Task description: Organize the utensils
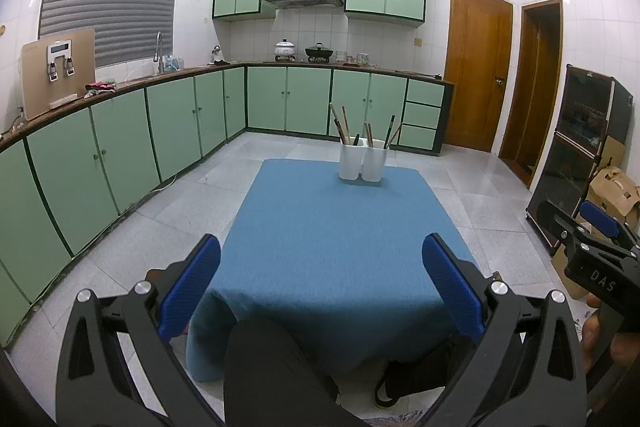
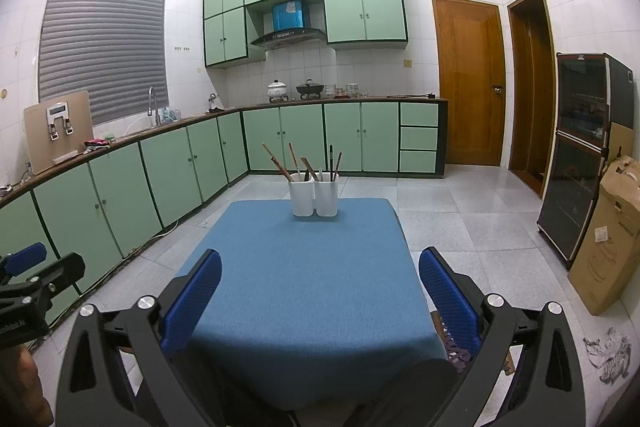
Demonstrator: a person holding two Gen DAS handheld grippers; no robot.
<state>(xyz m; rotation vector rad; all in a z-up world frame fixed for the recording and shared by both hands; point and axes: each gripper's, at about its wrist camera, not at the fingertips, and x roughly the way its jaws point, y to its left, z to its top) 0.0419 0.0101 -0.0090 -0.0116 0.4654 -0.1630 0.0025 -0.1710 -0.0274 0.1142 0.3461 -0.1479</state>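
Note:
Two white utensil holders [image 1: 363, 163] [image 2: 314, 199] stand side by side at the far end of a table with a blue cloth [image 1: 332, 239] [image 2: 304, 279]. Several chopsticks and utensils [image 1: 344, 127] [image 2: 304, 163] stick up out of them. My left gripper [image 1: 320, 291] is open and empty, held back over the near edge of the table. My right gripper [image 2: 320, 295] is open and empty too, level with it; it also shows at the right edge of the left wrist view [image 1: 592, 227]. The left gripper shows at the left edge of the right wrist view [image 2: 36, 267].
Green kitchen cabinets [image 1: 120, 147] run along the left and back walls. A dark glass cabinet [image 2: 580, 155] and cardboard boxes [image 2: 608, 235] stand at the right. Wooden doors [image 2: 468, 83] are at the back right. My dark-clothed knee [image 1: 272, 367] is under the near table edge.

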